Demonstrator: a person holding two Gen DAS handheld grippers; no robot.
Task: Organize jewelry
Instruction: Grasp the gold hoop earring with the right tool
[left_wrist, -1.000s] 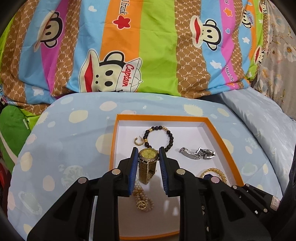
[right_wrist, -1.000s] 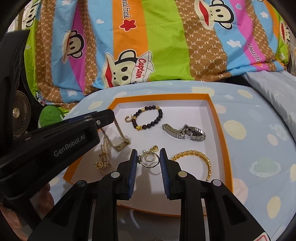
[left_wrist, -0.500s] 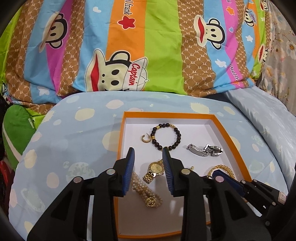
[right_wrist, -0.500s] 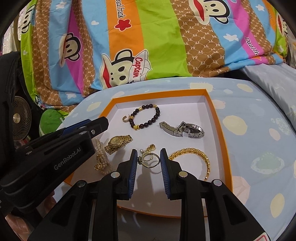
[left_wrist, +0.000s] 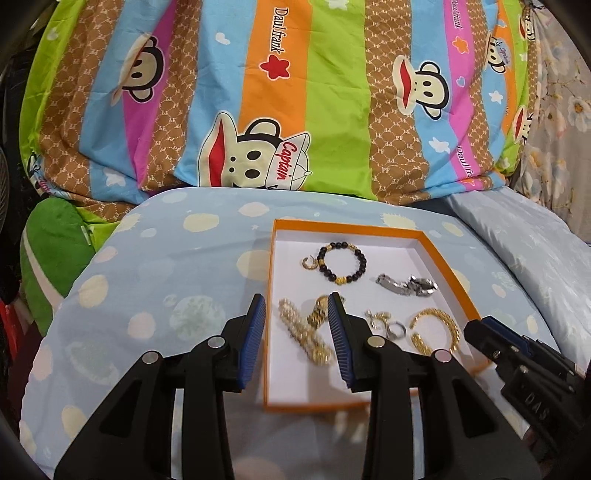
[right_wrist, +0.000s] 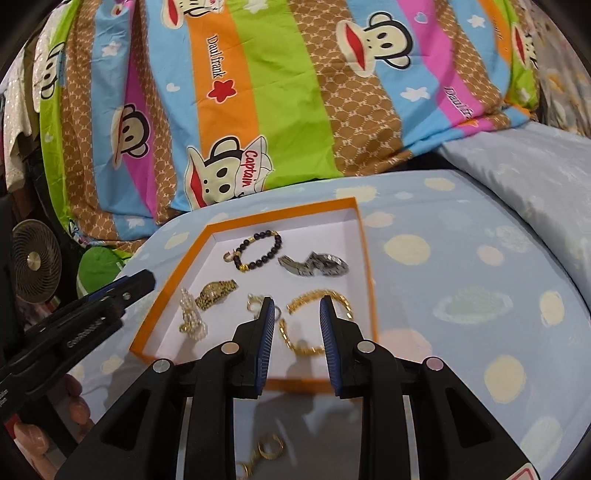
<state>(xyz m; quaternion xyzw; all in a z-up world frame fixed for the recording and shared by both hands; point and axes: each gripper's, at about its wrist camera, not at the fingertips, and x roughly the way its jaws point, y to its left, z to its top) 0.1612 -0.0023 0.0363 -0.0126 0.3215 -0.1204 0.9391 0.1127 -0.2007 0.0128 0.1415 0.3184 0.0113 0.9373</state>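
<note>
Since the earlier frames, the gold watch (left_wrist: 318, 313) has left my left gripper (left_wrist: 296, 334) and now lies in the orange tray (left_wrist: 269, 332). That gripper's jaws have just been opening and stand apart with nothing between the pads. Both grippers have drawn back toward the tray's near edge.

My right gripper (right_wrist: 297, 338) is also apart and empty. The ring cluster (right_wrist: 258, 304) it stood over lies on the tray floor just beside its left finger.

Present layout: pearl strand (left_wrist: 304, 334) near the left wall, gold watch just right of it, gold chain bracelet (right_wrist: 314, 321) at the near right, black bead bracelet (left_wrist: 341, 263) and silver watch (left_wrist: 406, 286) at the far side. A small gold earring (left_wrist: 307, 263) lies beside the beads.

One gold ring piece (right_wrist: 264, 452) lies outside the tray on the blue spotted sheet (right_wrist: 461, 295), under the right gripper and behind its fingertips. I judge this the likely next item. The right hand is nearer; it would need to back off and tip down. Its long axis I cannot tell; the piece is dim and partly hidden.
</note>
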